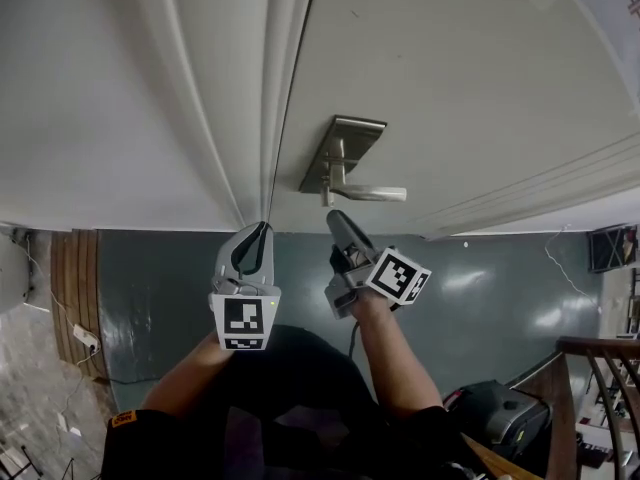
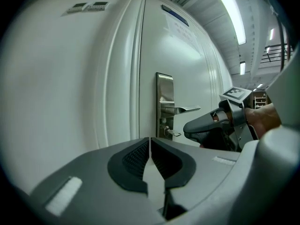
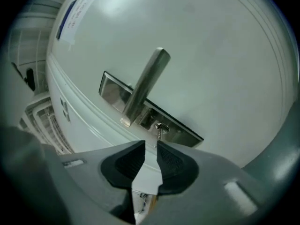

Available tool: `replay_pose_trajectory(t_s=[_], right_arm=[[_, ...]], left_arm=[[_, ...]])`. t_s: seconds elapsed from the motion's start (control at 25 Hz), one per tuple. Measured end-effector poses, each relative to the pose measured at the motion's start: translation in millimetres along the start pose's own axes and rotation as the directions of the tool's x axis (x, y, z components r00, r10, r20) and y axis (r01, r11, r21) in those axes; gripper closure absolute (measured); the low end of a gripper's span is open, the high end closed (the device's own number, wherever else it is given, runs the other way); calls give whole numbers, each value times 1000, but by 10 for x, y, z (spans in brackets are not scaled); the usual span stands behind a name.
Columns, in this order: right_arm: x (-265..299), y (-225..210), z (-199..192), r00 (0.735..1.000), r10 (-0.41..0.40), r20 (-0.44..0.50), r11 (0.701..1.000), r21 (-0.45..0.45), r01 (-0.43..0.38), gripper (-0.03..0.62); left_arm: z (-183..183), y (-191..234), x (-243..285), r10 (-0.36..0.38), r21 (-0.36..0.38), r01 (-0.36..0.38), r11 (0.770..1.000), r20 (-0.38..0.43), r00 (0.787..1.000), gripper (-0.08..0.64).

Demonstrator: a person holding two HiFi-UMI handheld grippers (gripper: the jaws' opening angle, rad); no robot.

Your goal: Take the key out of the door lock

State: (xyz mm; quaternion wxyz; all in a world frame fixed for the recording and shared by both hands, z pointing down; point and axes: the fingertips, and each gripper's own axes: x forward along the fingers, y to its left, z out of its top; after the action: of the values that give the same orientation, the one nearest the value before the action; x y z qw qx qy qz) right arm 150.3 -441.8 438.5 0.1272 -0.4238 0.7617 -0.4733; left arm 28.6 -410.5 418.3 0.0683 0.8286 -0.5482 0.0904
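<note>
Sticking out of the keyhole, the key [image 3: 159, 129] sits in the lower part of the brushed-metal lock plate [image 3: 185, 133], just under the root of the lever handle [image 3: 145, 83]. The right gripper [image 3: 151, 145] points straight at it. Its two dark ribbed jaws stand a narrow gap apart, and the key's outer end lies just at the mouth of that gap. The jaws are not pressed onto the key.

In the left gripper view the key [image 2: 174, 133] projects from the plate [image 2: 164, 86] below the lever [image 2: 180, 109], with the nose of the right gripper [image 2: 186, 128] just beside it.

The left gripper [image 2: 149, 139] is held to the left of the lock, near the seam between the white door [image 1: 480, 88] and its white frame [image 1: 100, 98]. Its jaw tips meet with nothing between them.

From the head view both grippers are raised side by side below the handle [image 1: 365, 193], the left gripper [image 1: 262, 226] at the door's edge and the right gripper [image 1: 335, 216] directly under the plate [image 1: 345, 148]. Each carries its marker cube [image 1: 399, 274]. A dark grey-green floor [image 1: 500, 288] lies beneath.
</note>
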Motion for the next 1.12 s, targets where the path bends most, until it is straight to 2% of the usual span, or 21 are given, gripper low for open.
replay_pose_trajectory(t_s=[0.16,0.32,0.52,0.72,0.96,1.12], right_arm=[[103,-90,27,999,26,38,988,150,-31,526],[96,-121,23,995,65,73,968,237,-81,531],[88,-163,3,993,75,90,955,282,-97,526],[148,-212,-13,992,80,95,944,313,-106,526],[288,-173,98,984,125,130,924,346,-163,526],[370,-166,159,982,129,139,914,367,-172,529]], left_arm=[[-43,111,105,-15,-4,15,1000,-14,1000,514],[-56,195,152,-19,-8,19,1000,-19,1000,516],[-79,209,198,-32,-18,32,999,-17,999,541],[-120,211,188,-46,-24,45,999,-26,999,537],[-185,251,122,-37,-31,36,999,-40,999,537],[-211,296,83,-21,-32,20,999,-46,999,537]])
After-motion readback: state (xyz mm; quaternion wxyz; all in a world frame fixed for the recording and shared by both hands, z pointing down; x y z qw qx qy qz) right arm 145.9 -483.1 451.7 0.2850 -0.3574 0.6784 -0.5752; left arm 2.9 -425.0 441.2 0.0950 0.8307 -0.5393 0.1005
